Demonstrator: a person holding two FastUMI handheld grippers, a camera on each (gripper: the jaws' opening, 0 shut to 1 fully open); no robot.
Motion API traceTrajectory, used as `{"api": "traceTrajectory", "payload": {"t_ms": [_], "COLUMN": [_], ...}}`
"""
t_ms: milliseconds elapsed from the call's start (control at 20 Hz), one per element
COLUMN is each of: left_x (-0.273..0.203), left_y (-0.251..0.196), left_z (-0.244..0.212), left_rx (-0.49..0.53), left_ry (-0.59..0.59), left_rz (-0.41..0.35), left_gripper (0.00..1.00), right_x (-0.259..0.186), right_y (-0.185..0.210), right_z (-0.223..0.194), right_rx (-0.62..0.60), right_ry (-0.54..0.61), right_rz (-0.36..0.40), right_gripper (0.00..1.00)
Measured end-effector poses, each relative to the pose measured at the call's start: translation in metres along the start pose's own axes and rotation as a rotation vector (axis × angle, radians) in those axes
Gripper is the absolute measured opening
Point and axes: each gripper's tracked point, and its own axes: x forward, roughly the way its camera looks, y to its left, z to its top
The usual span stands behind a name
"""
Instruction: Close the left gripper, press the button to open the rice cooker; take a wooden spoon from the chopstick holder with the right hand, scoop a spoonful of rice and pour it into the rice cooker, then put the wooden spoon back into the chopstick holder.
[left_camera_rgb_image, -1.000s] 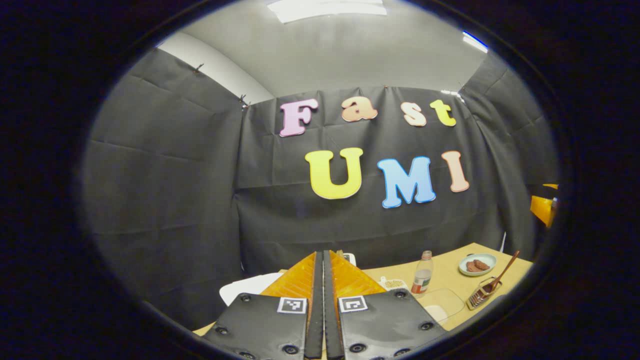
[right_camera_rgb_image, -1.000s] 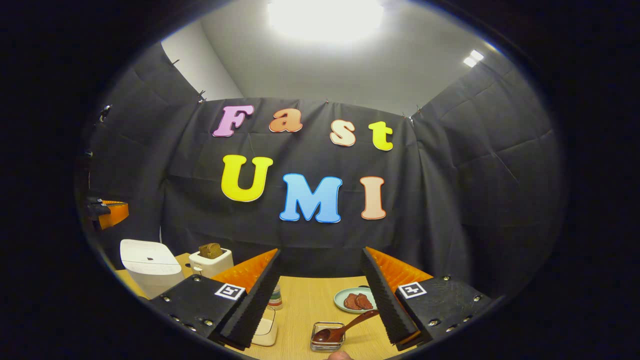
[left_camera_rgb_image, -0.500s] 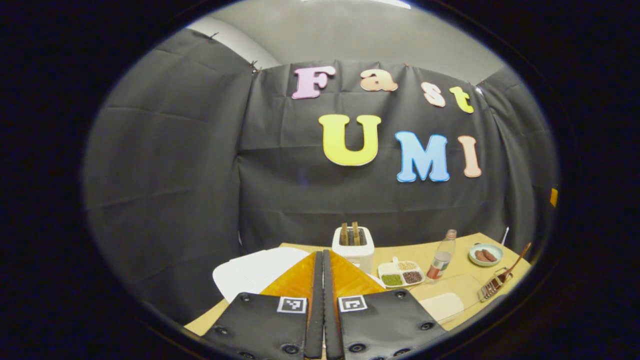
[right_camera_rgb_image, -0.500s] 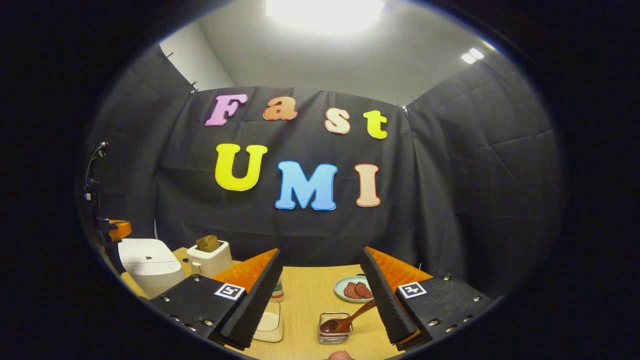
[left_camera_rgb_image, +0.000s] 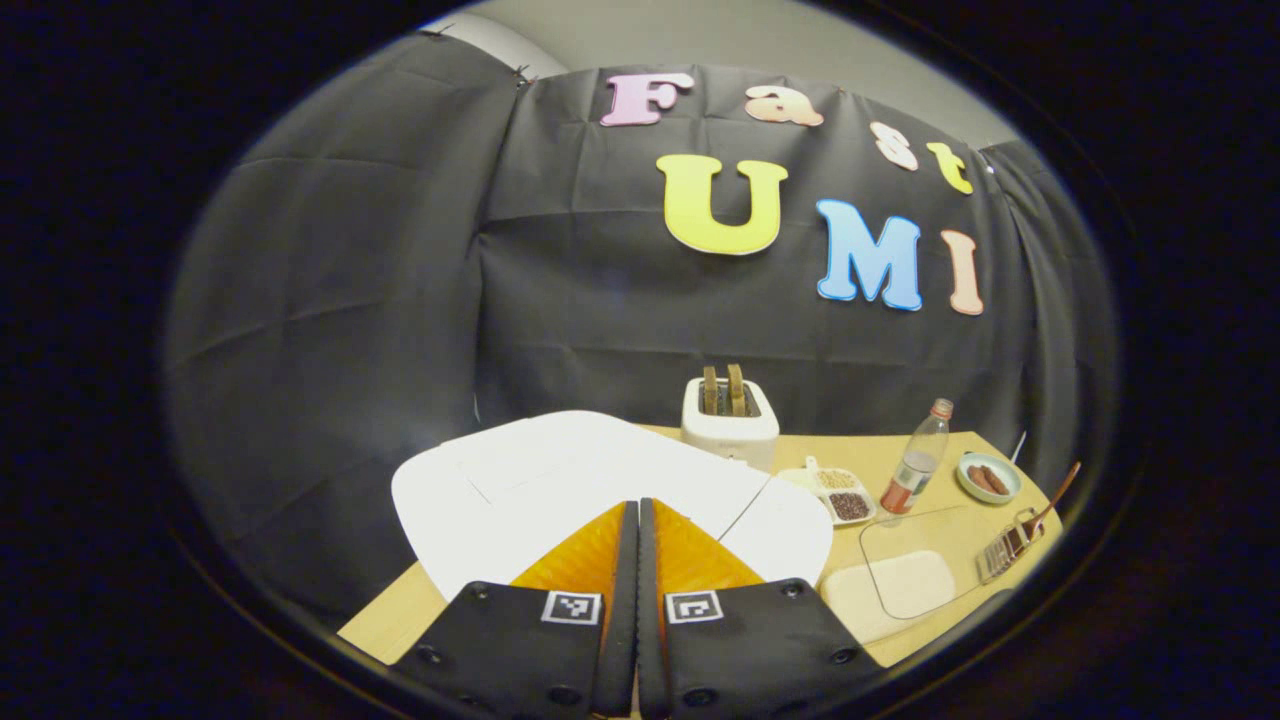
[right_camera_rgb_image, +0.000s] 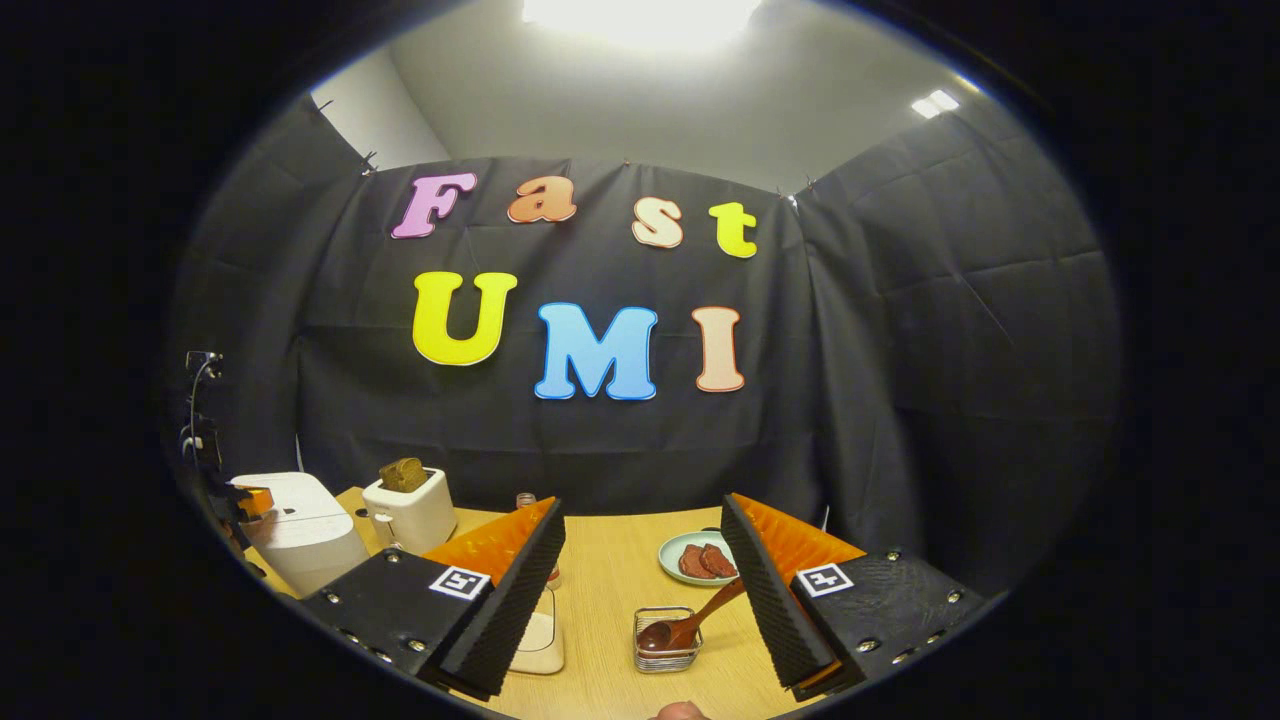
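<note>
Your left gripper (left_camera_rgb_image: 637, 520) is sitting pressed together over the white rice cooker (left_camera_rgb_image: 560, 480). Your right gripper (right_camera_rgb_image: 640, 560) is hanging spread and empty, and the wooden spoon (right_camera_rgb_image: 690, 625) is leaning in the chopstick holder (right_camera_rgb_image: 667, 645), handle pointing up and right.

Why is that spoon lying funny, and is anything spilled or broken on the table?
Nothing looks spilled or broken. The wooden spoon only leans slantwise in its wire chopstick holder, bowl down and handle poking out toward the plate. The rice cooker sits shut, and the bottle stands upright.
</note>
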Motion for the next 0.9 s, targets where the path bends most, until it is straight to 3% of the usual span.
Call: {"api": "traceTrajectory", "payload": {"t_ms": [350, 550, 600, 650, 750, 900], "left_x": [-0.001, -0.019, -0.026, -0.032, -0.044, -0.069], "left_y": [-0.002, 0.000, -0.001, 0.004, 0.004, -0.013], "left_z": [0.001, 0.054, 0.068, 0.081, 0.109, 0.135], "left_rx": [-0.003, 0.064, 0.057, 0.058, 0.072, 0.057], "left_ry": [-0.019, -0.154, -0.181, -0.212, -0.279, -0.316], "left_rz": [0.031, 0.080, 0.087, 0.106, 0.128, 0.102], "left_gripper": [0.10, 0.10, 0.05, 0.10, 0.11, 0.28], "right_x": [0.001, 0.002, 0.003, 0.005, 0.009, 0.017], "right_y": [-0.011, -0.021, -0.025, -0.027, -0.032, -0.041], "right_z": [-0.005, -0.001, 0.001, 0.001, 0.002, 0.005], "right_rx": [0.009, 0.011, 0.014, 0.019, 0.029, 0.035], "right_ry": [0.014, -0.008, -0.014, -0.017, -0.025, -0.050], "right_rz": [-0.009, -0.010, -0.011, -0.008, -0.001, 0.016], "right_gripper": [0.96, 0.96, 0.96, 0.96, 0.96, 0.96]}}
